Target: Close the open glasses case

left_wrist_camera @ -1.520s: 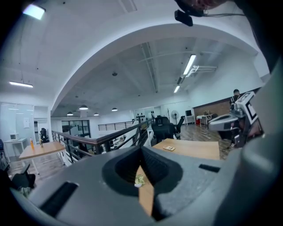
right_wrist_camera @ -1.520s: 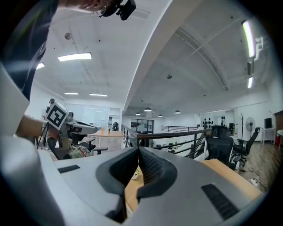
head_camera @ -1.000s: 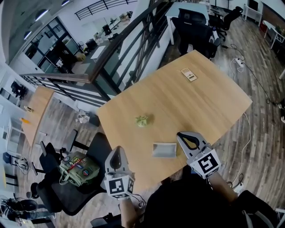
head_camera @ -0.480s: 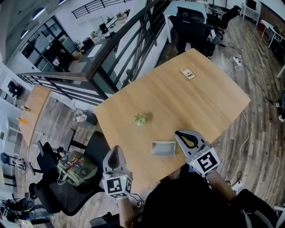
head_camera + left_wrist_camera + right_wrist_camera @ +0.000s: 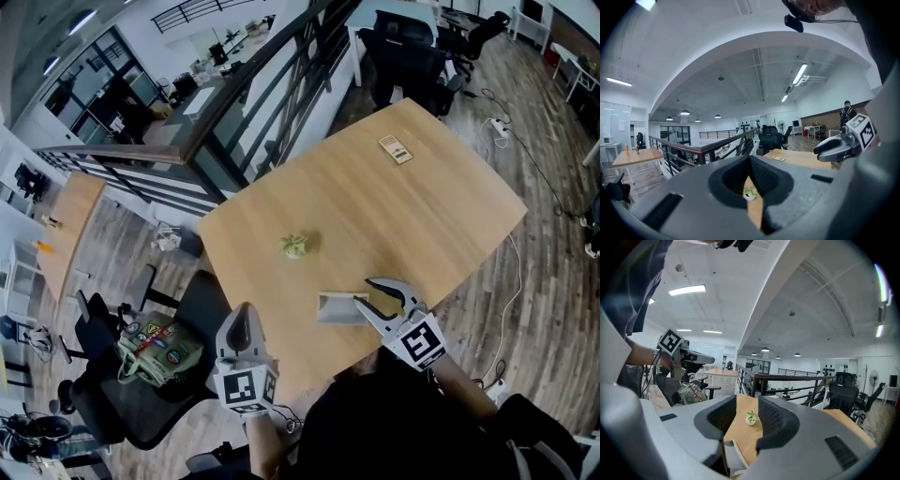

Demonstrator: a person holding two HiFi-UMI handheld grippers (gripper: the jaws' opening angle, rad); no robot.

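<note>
The grey glasses case [image 5: 342, 308] lies open near the front edge of the wooden table [image 5: 422, 216]. My right gripper [image 5: 364, 294] hangs at the case's right end. Its jaws are opening and stand wide apart, and the pads do not press on the case. In the right gripper view, a corner of the case [image 5: 733, 456] shows low in the gap of the right gripper [image 5: 747, 401]. My left gripper [image 5: 242, 330] hovers off the table's front-left corner, well left of the case. In the left gripper view the left gripper [image 5: 751, 161] is shut with nothing in it.
A small green plant in a white pot [image 5: 294, 246] stands mid-table beyond the case. A small card [image 5: 396, 150] lies near the far edge. A dark office chair with a patterned bag [image 5: 155, 343] stands left of the table, and a glass railing [image 5: 253, 122] runs behind it.
My right gripper has dropped toward the table beside the case and its jaws have gone from shut to wide apart. The left gripper has stayed in place.
</note>
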